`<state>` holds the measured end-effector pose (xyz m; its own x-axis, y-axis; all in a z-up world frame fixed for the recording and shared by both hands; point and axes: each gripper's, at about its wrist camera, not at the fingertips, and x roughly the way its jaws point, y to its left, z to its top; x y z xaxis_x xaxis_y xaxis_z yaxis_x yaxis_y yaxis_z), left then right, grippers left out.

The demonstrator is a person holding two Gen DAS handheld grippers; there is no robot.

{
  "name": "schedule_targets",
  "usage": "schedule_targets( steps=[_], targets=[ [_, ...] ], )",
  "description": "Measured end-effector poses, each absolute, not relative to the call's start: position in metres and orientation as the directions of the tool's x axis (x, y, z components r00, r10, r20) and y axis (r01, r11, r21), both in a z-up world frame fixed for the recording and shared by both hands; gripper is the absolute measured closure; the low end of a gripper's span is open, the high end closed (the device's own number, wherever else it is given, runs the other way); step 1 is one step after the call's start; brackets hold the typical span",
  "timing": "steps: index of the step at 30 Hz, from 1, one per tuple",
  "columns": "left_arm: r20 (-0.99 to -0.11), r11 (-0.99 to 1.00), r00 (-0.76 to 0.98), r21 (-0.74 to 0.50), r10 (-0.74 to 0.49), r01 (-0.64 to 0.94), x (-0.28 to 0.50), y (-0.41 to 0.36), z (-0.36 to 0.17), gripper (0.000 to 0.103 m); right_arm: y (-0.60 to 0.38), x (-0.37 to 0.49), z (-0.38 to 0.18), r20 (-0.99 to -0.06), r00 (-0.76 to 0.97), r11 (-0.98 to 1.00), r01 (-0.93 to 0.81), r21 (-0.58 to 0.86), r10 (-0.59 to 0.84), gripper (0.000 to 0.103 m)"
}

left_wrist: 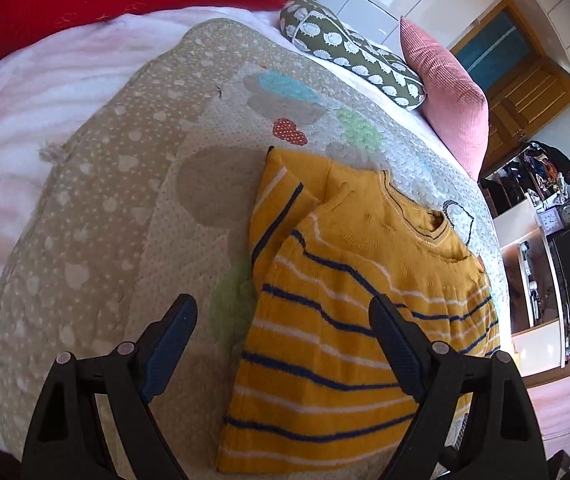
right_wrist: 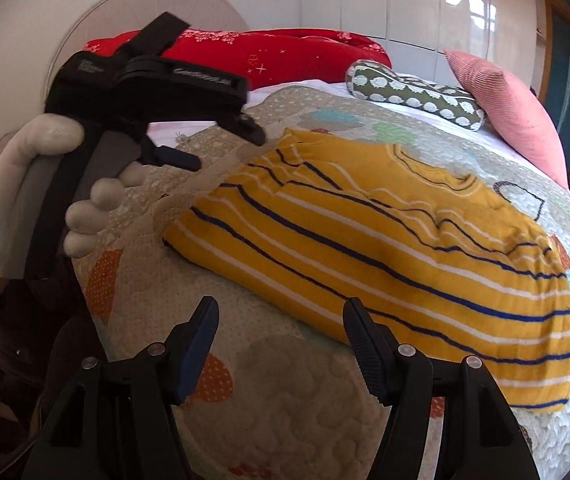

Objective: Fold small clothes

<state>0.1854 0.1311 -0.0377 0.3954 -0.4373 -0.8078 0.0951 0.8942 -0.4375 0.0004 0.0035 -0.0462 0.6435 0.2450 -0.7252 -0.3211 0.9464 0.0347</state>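
Note:
A small yellow sweater point(left_wrist: 345, 320) with navy and white stripes lies folded on the patterned quilt point(left_wrist: 125, 200), one sleeve laid across its body. My left gripper point(left_wrist: 283, 312) is open and empty, above the sweater's left edge. The sweater also shows in the right wrist view point(right_wrist: 385, 248), lying across the quilt point(right_wrist: 285, 400). My right gripper point(right_wrist: 281, 320) is open and empty, just short of the sweater's near edge. The left gripper point(right_wrist: 221, 144) shows in the right wrist view too, held in a white-gloved hand point(right_wrist: 17, 184) left of the sweater, jaws apart.
A red pillow point(right_wrist: 269, 56), a green sheep-print bolster point(right_wrist: 417, 92) and a pink cushion point(right_wrist: 513, 116) lie at the head of the bed. A white blanket point(left_wrist: 25, 120) lies left of the quilt. A wooden door point(left_wrist: 517, 80) and cluttered shelves point(left_wrist: 537, 184) stand beyond the bed's right edge.

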Motion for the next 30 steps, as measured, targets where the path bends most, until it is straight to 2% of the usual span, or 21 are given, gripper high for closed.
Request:
schedule_targets(
  steps=[10, 16, 18, 19, 20, 22, 25, 30],
  targets=[
    [-0.801, 0.820, 0.209, -0.505, -0.562, 0.268, 0.256, 0.094, -0.064, 0.016, 0.072, 0.047, -0.084, -0.747, 0.632, 0.889, -0.441, -0.126, 0.208, 0.034],
    [-0.772, 0.771, 0.138, -0.568, -0.620, 0.287, 0.281, 0.082, -0.077, 0.016, 0.103, 0.063, -0.094, -0.701, 0.693, 0.851, -0.460, -0.252, 0.168, 0.034],
    [-0.769, 0.769, 0.134, -0.577, -0.625, 0.275, 0.285, 0.086, -0.078, 0.035, 0.109, 0.068, -0.096, -0.691, 0.704, 0.846, -0.461, -0.267, 0.165, 0.035],
    [-0.782, 0.781, 0.134, -0.560, -0.608, 0.277, 0.286, 0.088, -0.080, 0.067, 0.110, 0.070, -0.095, -0.689, 0.703, 0.848, -0.463, -0.257, 0.175, 0.044],
    [-0.793, 0.790, 0.127, -0.551, -0.596, 0.271, 0.287, 0.091, -0.083, 0.087, 0.110, 0.071, -0.095, -0.692, 0.696, 0.852, -0.467, -0.236, 0.190, 0.064],
    [-0.765, 0.770, 0.135, -0.591, -0.629, 0.240, 0.286, 0.100, -0.083, 0.089, 0.106, 0.078, -0.094, -0.706, 0.683, 0.866, -0.455, -0.207, 0.190, 0.089],
    [-0.764, 0.781, 0.174, -0.585, -0.621, 0.221, 0.279, 0.101, -0.070, 0.092, 0.089, 0.083, -0.083, -0.706, 0.666, 0.889, -0.442, -0.115, 0.240, 0.095],
    [-0.775, 0.803, 0.234, -0.521, -0.587, 0.288, 0.261, 0.065, -0.022, 0.093, 0.053, 0.073, -0.050, -0.652, 0.704, 0.917, -0.397, -0.033, 0.281, 0.095]
  ],
)
